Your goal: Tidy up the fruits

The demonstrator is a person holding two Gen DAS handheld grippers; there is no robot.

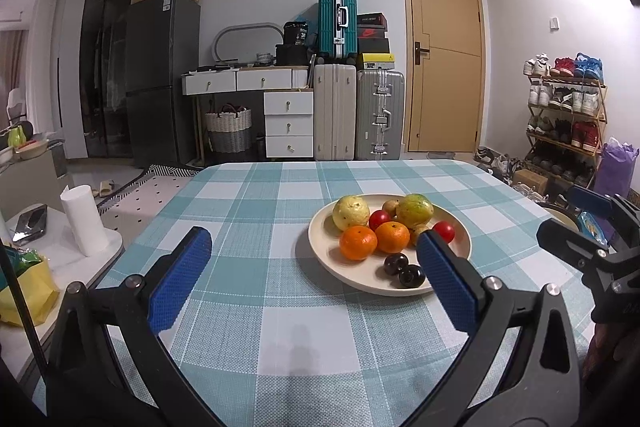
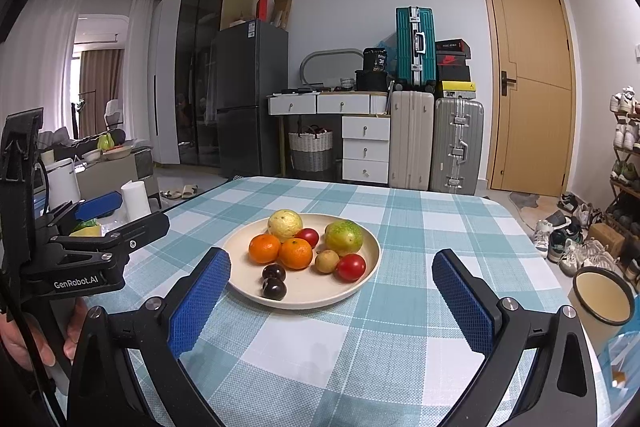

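All the fruit sits together on the round cream plate (image 2: 372, 247) in the middle of the teal-and-white checked tablecloth (image 2: 360, 347): a pale yellow guava (image 2: 285, 225) at the back, a green-yellow mottled mango-like fruit (image 2: 344, 237) beside it, two orange mandarins (image 2: 280, 250) touching in front, two red cherry tomatoes (image 2: 351, 267), a small tan round fruit (image 2: 327, 261) and two dark purple plums (image 2: 274, 281) nearest the camera. A second tan fruit behind the mango shows only in the left view, partly hidden, so I cannot be sure of it.

With everything on the plate, this fits either fruit gathered there already or fruit waiting to be sorted out; the pictures do not settle which.

The left gripper (image 1: 316, 271) hangs over the cloth just left of the plate, blue pads wide apart, nothing between them; its right pad overlaps the plate's edge in view. The right gripper (image 2: 332, 291) faces the plate squarely, likewise spread and empty.

Any pick would go best on the outer pieces, the plums or the front tomato, closing gently: round fruit rolls, and neighbours touch.

Around: a white paper roll (image 1: 84, 219) off the table's left, a cream enamel mug (image 2: 602, 297) at the right edge, suitcases (image 1: 378, 113) and a shoe rack (image 1: 564, 119) well behind.
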